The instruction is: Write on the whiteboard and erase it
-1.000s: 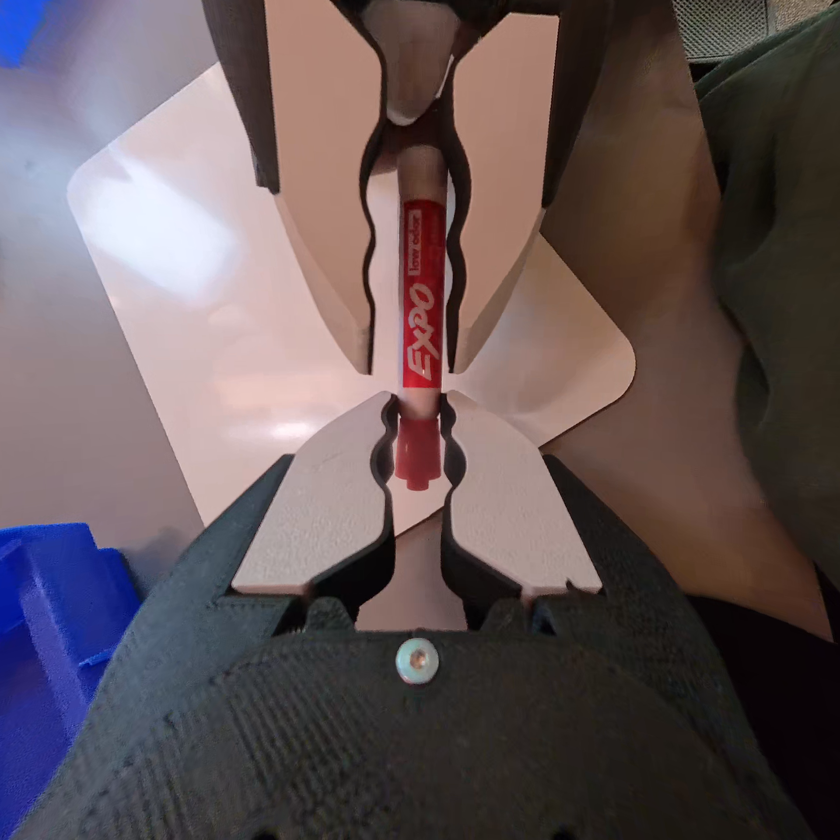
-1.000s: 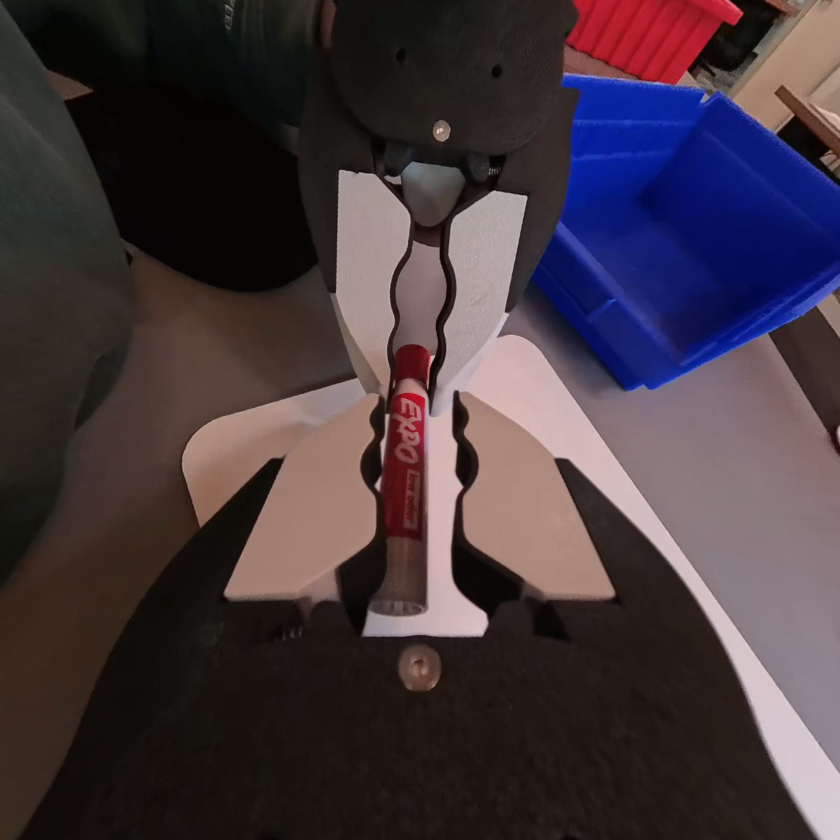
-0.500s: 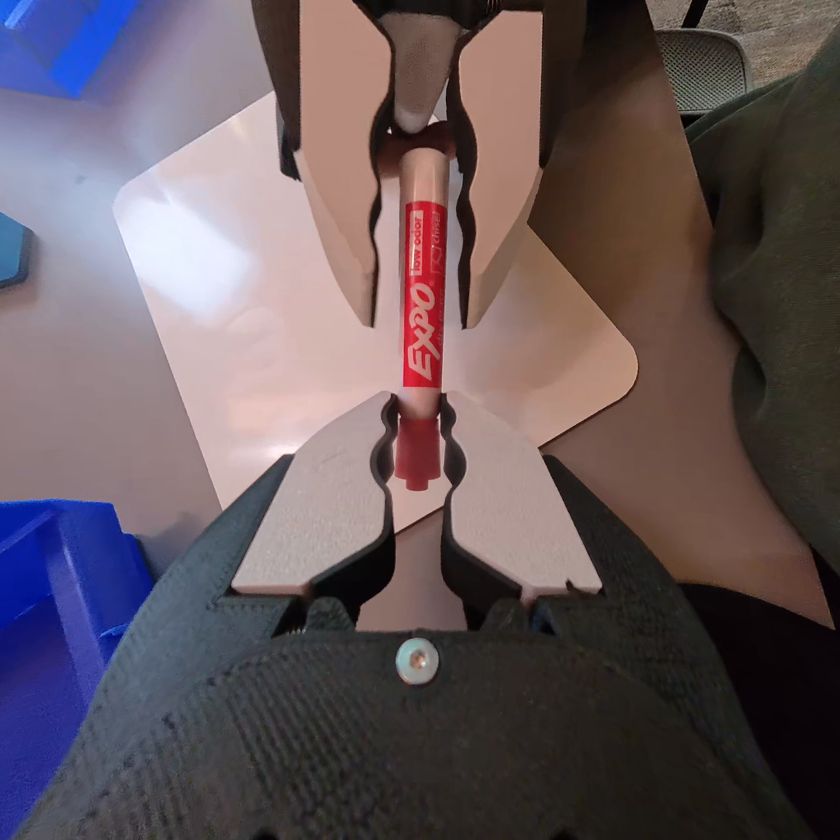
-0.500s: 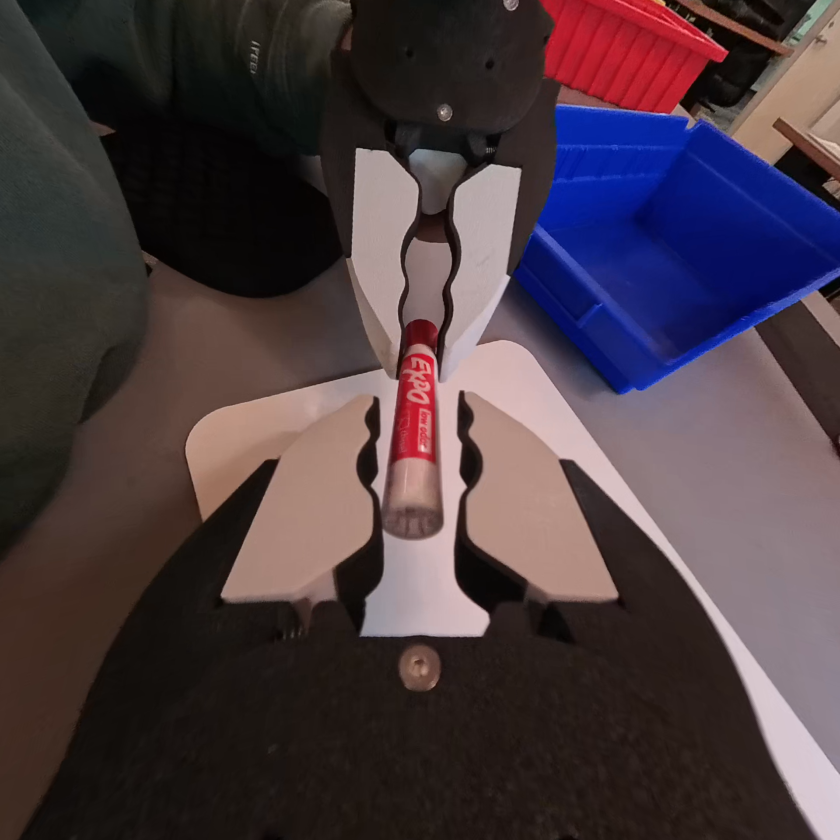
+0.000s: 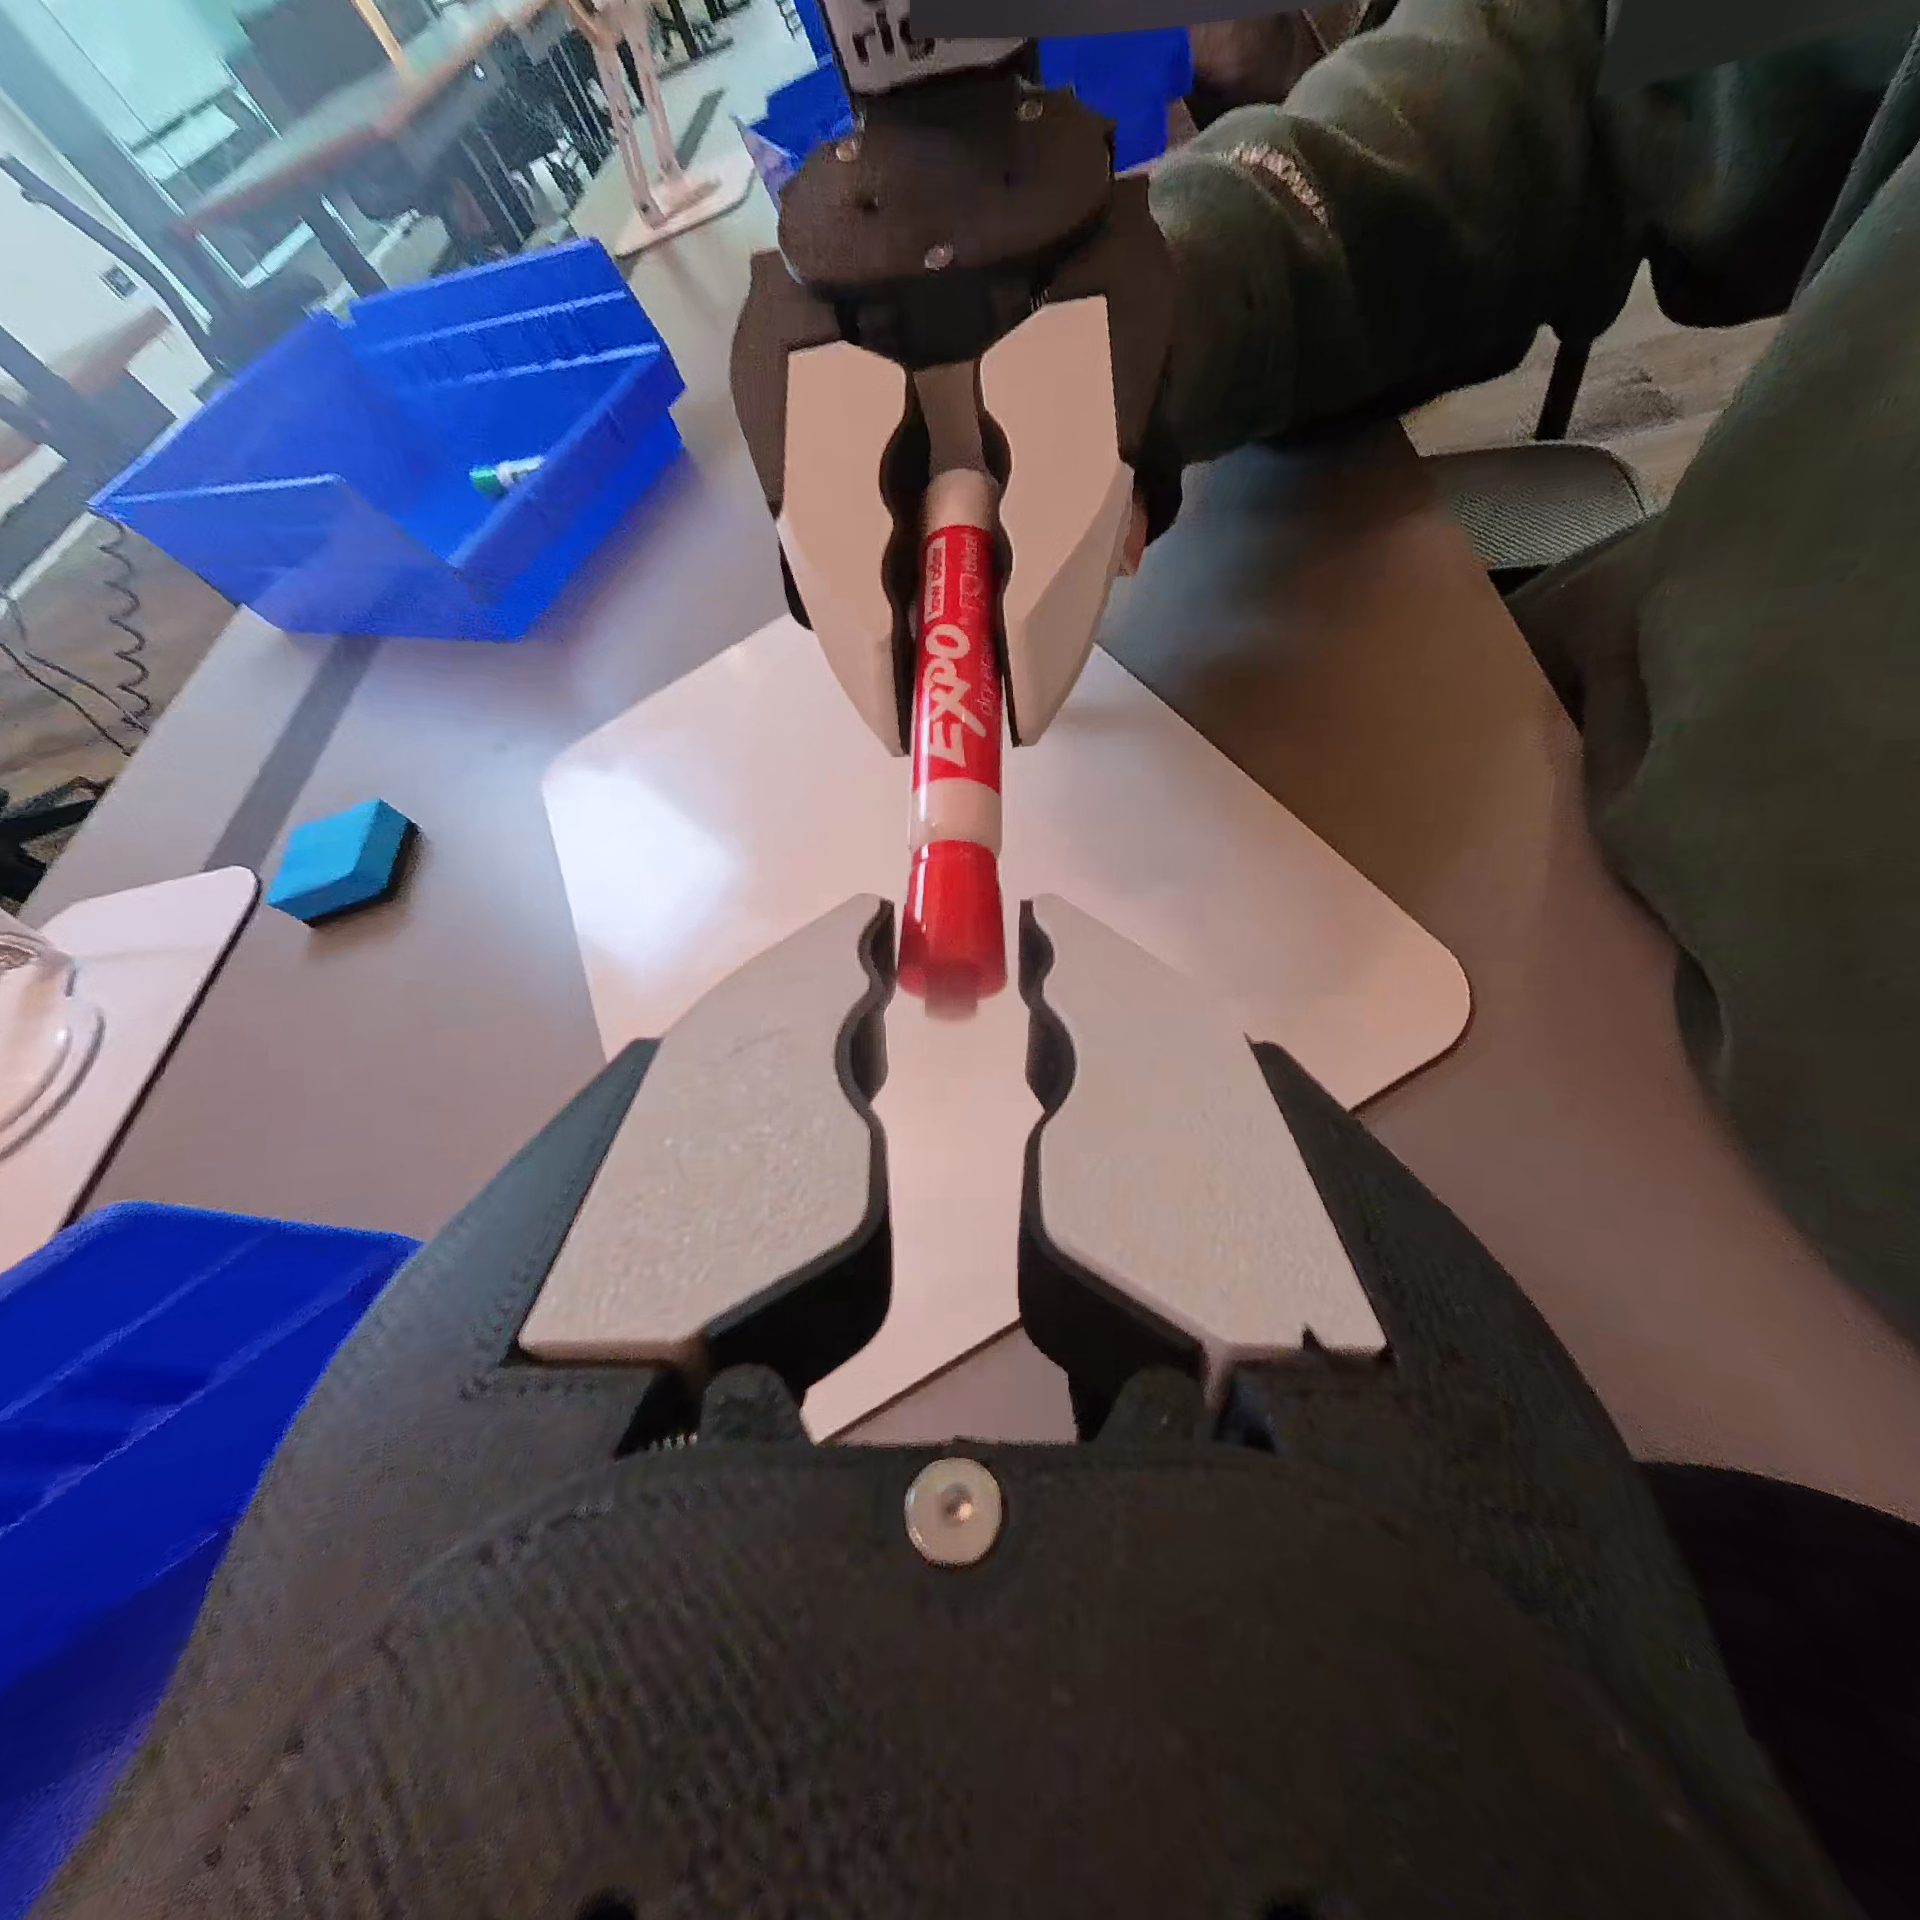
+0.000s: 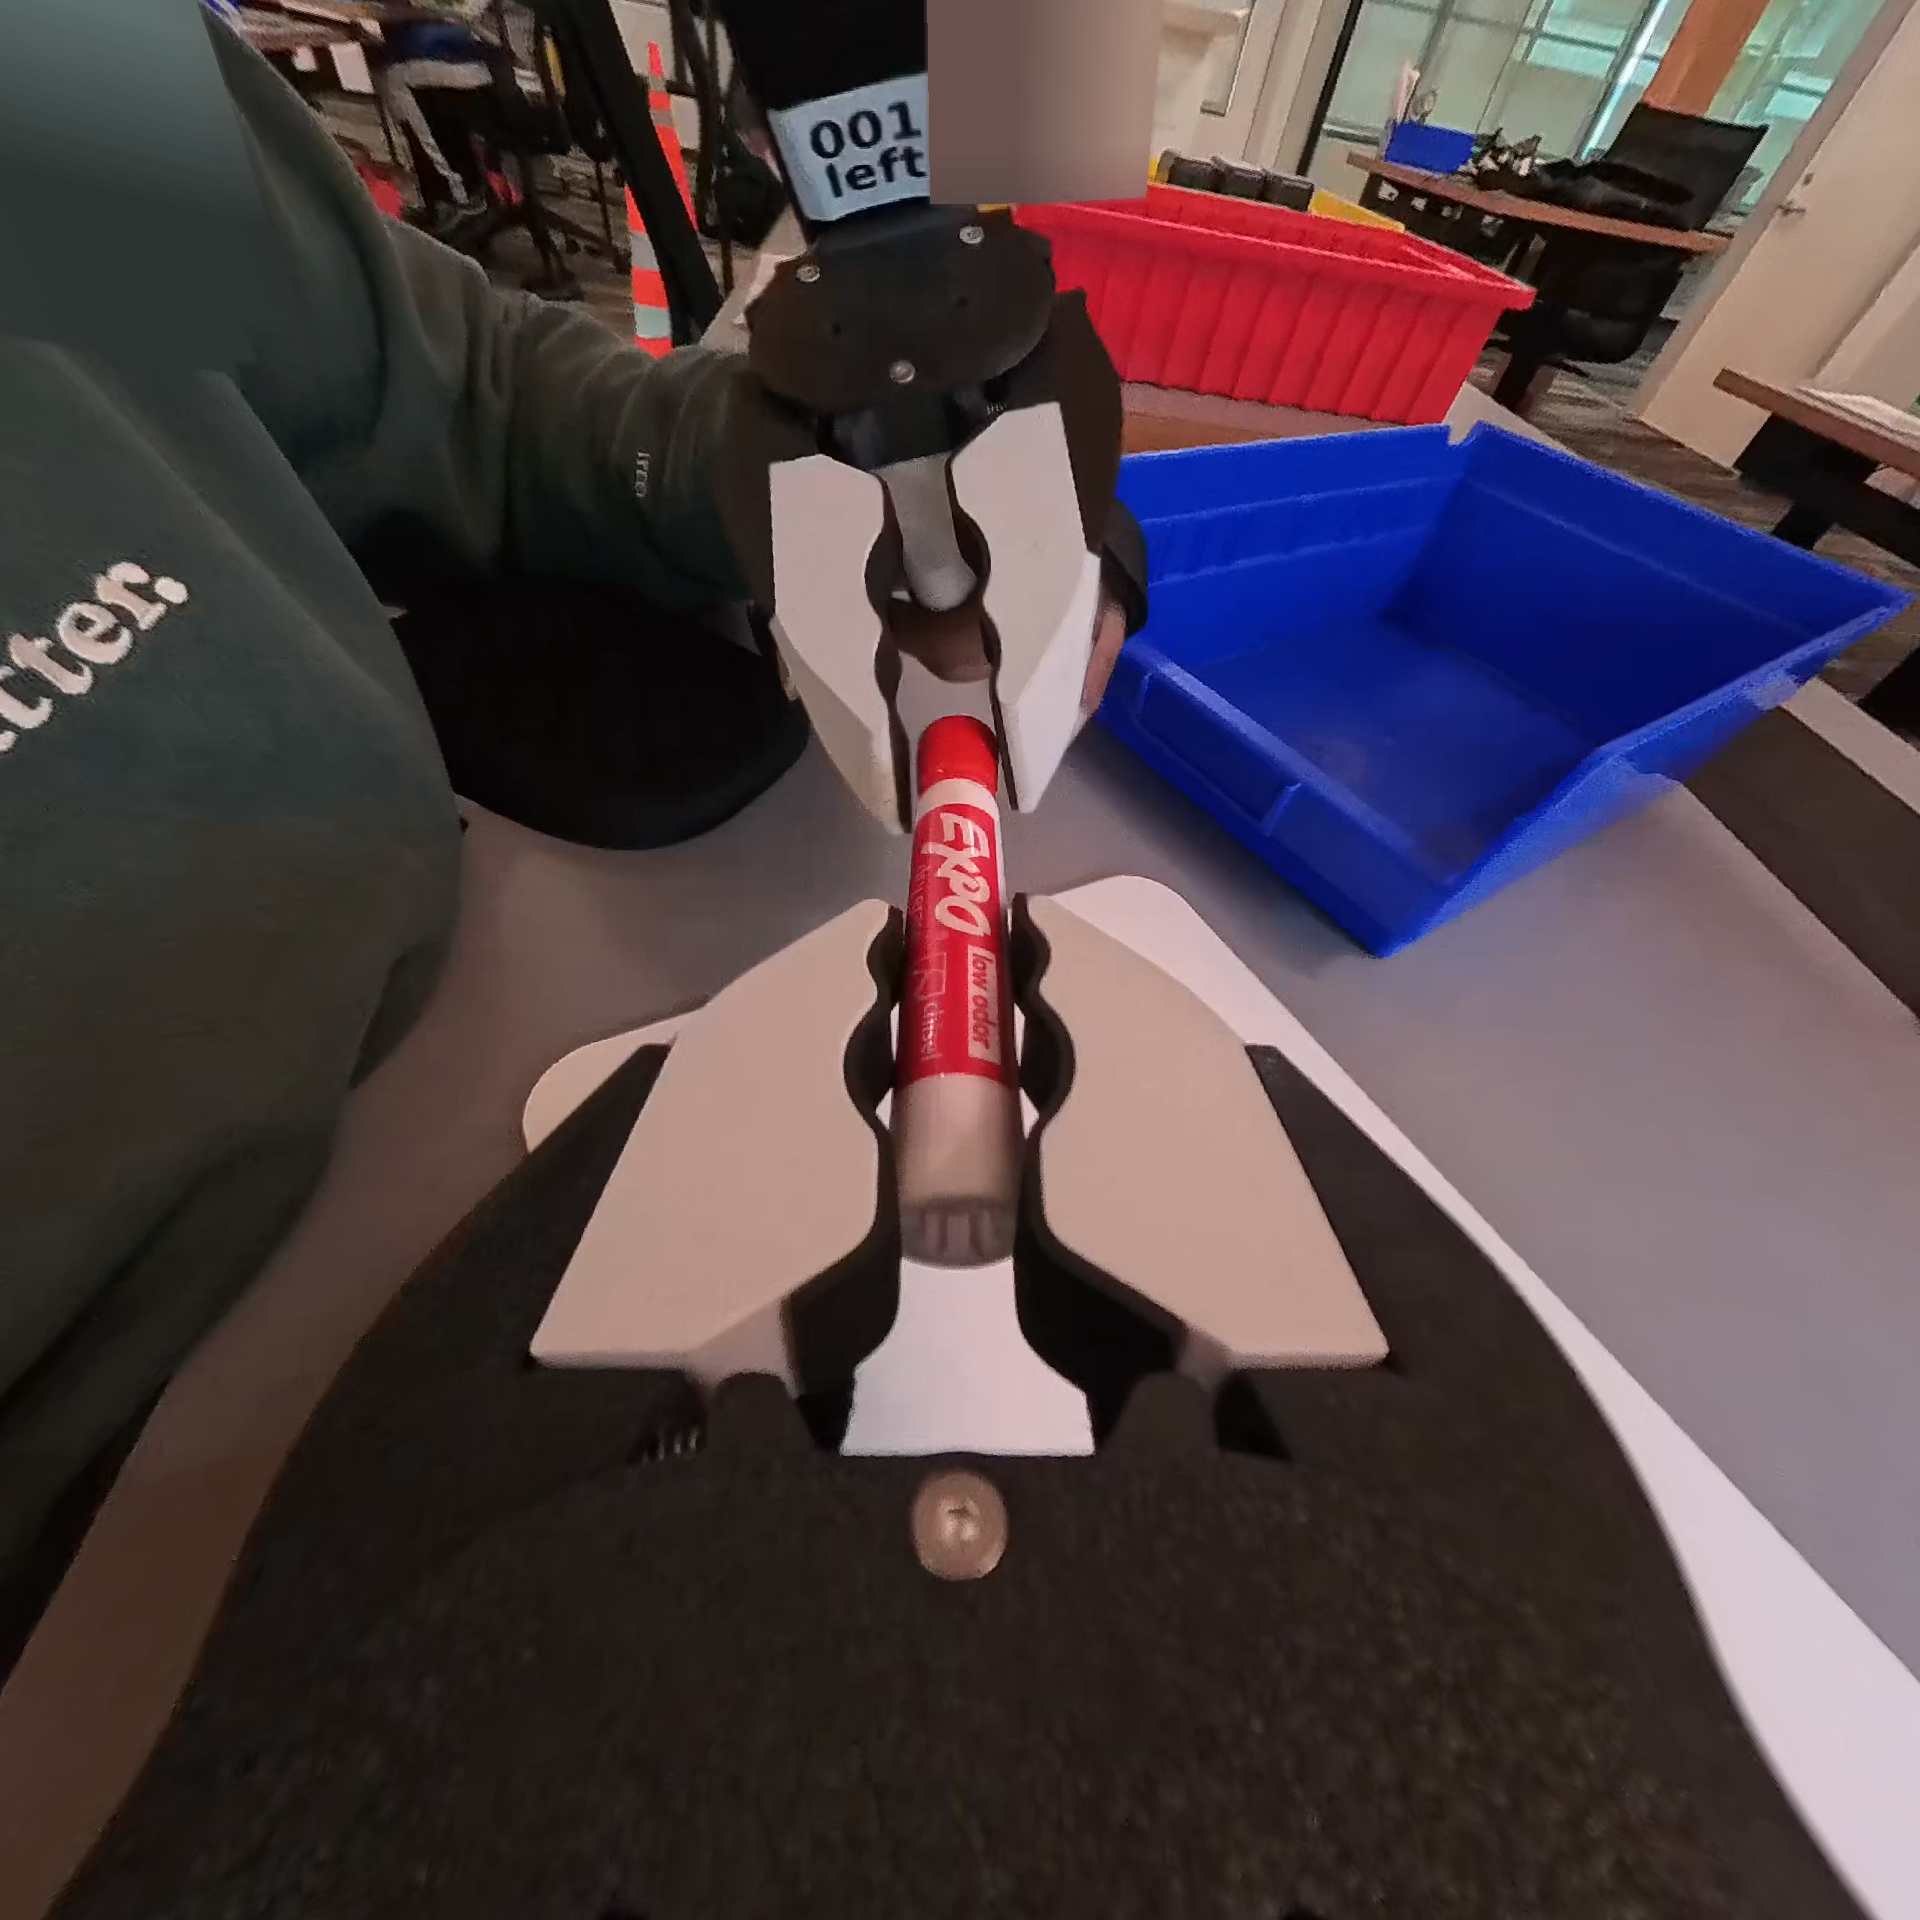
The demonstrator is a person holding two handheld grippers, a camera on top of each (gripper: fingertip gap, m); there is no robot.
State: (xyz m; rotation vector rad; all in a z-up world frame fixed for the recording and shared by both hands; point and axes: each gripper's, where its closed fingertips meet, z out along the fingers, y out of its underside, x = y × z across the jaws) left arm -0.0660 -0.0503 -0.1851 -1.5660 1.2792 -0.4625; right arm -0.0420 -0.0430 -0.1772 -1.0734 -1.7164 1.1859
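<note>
The red marker [image 6: 951,997], a smooth plastic cylinder with a glossy cap, hangs level above the rounded-corner whiteboard [image 5: 727,831]. The right gripper [image 6: 954,914] clamps its labelled barrel between wavy black pads. The left gripper [image 5: 954,914] stands slightly parted around the cap (a sliver of gap shows either side). A blue foam eraser [image 5: 343,860] lies nearby.

The right gripper [image 6: 956,925] clamps the barrel of a red marker [image 6: 954,987], its pads pressed on both sides. The marker's red cap end sits between the fingertips of the left gripper [image 6: 951,790] facing it, held by a person in a green sleeve [image 6: 499,436]. Below lies the whiteboard [image 6: 1174,966] on a grey table [image 6: 1558,1091], with a blue bin [image 6: 1455,675] and a red bin [image 6: 1268,301] beyond
</note>
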